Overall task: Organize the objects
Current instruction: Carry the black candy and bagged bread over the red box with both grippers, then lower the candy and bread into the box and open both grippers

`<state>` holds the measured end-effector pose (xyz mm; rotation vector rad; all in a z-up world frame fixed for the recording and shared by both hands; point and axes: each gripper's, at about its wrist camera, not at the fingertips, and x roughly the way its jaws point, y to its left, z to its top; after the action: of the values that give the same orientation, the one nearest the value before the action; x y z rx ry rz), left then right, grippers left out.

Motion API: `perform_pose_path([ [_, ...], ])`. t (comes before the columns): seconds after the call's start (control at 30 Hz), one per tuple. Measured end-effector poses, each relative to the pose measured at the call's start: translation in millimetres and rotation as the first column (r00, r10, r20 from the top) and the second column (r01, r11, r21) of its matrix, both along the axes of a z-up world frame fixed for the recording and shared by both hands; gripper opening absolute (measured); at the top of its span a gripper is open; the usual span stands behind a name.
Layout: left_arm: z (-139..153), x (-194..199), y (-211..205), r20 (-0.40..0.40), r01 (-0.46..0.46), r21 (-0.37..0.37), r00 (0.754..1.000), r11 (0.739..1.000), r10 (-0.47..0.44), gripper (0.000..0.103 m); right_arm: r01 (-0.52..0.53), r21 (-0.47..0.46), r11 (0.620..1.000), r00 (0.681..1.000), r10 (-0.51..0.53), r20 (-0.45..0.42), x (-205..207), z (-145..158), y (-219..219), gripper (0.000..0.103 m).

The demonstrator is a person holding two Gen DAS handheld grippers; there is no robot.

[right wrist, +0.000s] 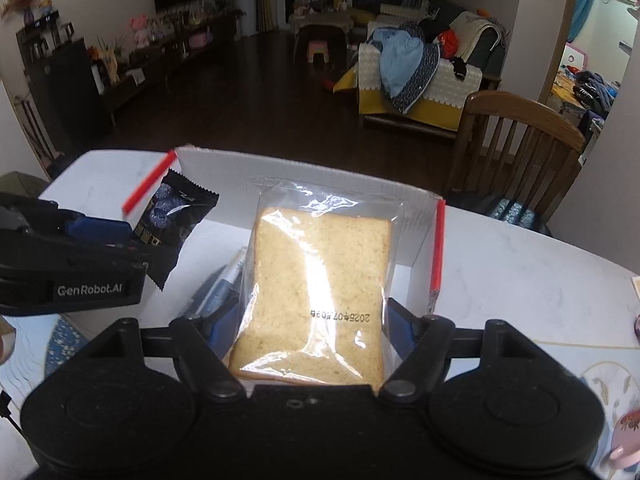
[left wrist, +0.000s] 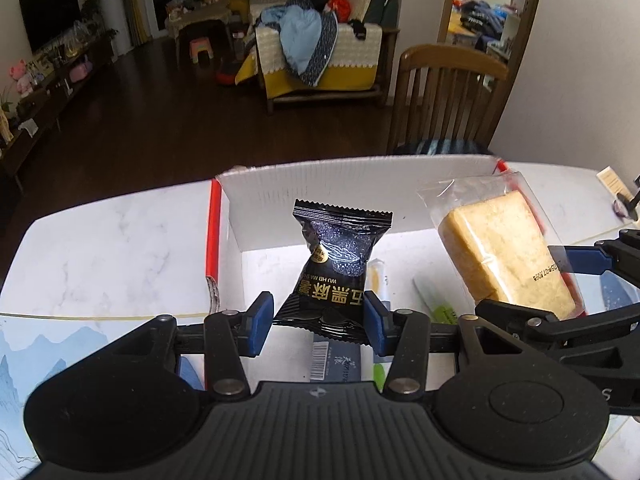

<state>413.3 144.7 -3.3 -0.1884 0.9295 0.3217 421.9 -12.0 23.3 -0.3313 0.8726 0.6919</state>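
Observation:
My left gripper is shut on a black snack packet with gold lettering, held upright over the open white box. The same packet and the left gripper show at the left of the right wrist view. My right gripper is shut on a slice of bread in a clear wrapper, also above the box. In the left wrist view the bread hangs to the right, held by the right gripper. Several small packets lie on the box floor.
The box has red edges and stands on a white marble table. A wooden chair stands behind the table at the right. Printed mats lie at the near table edge. A sofa with clothes is far behind.

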Motion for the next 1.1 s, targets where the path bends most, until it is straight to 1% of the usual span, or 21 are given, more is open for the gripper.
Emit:
perform_pose_path([
  [0.2, -17.9, 13.8, 7.7, -0.06, -0.009, 0.01, 0.998, 1.0, 0.009, 0.046, -0.017, -0.04, 0.999, 0.999, 0.015, -0.036, 6.6, -17.5, 12.5, 0.073],
  [0.4, -31.8, 20.2, 3.3, -0.115, 0.023, 0.028, 0.993, 0.999, -0.02, 0.046, -0.031, -0.085, 0.996, 0.998, 0.026, -0.058, 15.4, -35.8, 18.5, 0.073],
  [0.5, -38.5, 21.3, 1.9, -0.138, 0.036, 0.026, 0.99, 0.999, -0.032, 0.046, -0.045, -0.089, 0.995, 0.996, 0.038, -0.079, 19.3, -41.8, 20.7, 0.073],
  [0.57, -39.5, 23.1, -0.1, -0.151, 0.054, 0.055, 0.987, 0.997, -0.045, 0.046, -0.05, -0.099, 0.994, 0.996, 0.043, -0.077, 19.6, -44.8, 22.4, 0.073],
  [0.77, -45.6, 31.0, -5.2, -0.185, 0.092, 0.102, 0.98, 0.991, -0.072, 0.046, -0.063, -0.125, 0.99, 0.996, 0.055, -0.063, 21.8, -51.1, 26.7, 0.074],
  [0.97, -47.7, 37.1, -12.5, -0.228, 0.128, 0.152, 0.969, 0.98, -0.091, 0.047, -0.08, -0.133, 0.988, 0.995, 0.071, -0.075, 21.7, -56.9, 28.9, 0.075],
  [1.03, -47.0, 36.3, -14.9, -0.229, 0.128, 0.15, 0.969, 0.98, -0.091, 0.05, -0.083, -0.134, 0.987, 0.994, 0.073, -0.075, 21.1, -58.0, 29.9, 0.076],
  [1.1, -45.9, 34.6, -16.5, -0.219, 0.126, 0.134, 0.971, 0.983, -0.095, 0.057, -0.085, -0.12, 0.989, 0.994, 0.076, -0.079, 20.0, -57.1, 28.9, 0.079],
])
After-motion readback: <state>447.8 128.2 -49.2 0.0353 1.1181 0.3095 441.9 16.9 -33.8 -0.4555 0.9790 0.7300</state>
